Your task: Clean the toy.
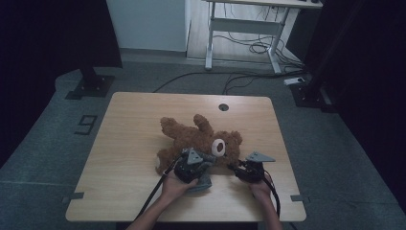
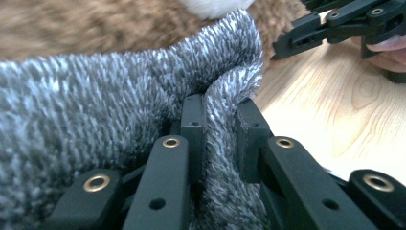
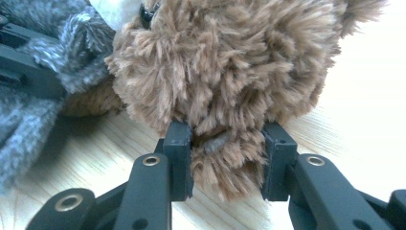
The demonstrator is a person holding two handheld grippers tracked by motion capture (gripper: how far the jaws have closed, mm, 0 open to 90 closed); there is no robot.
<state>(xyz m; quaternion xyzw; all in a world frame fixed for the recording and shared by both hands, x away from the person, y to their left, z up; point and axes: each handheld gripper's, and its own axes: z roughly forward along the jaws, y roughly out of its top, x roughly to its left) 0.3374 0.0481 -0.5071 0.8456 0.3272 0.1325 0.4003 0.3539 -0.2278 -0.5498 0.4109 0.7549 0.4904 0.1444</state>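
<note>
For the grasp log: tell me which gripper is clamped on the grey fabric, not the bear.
The left gripper: its jaws pinch a fold of grey fabric. The right gripper grips the brown bear instead.

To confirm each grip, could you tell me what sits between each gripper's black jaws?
Left gripper: fuzzy grey cloth. Right gripper: brown plush teddy bear. Each gripper's own view shows this.

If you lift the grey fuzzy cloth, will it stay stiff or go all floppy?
Probably floppy: the grey fuzzy cloth already folds into a soft pleat between the left gripper jaws. It looks light and fluffy, so it likely won't slip out, and it may drag against the teddy bear.
</note>
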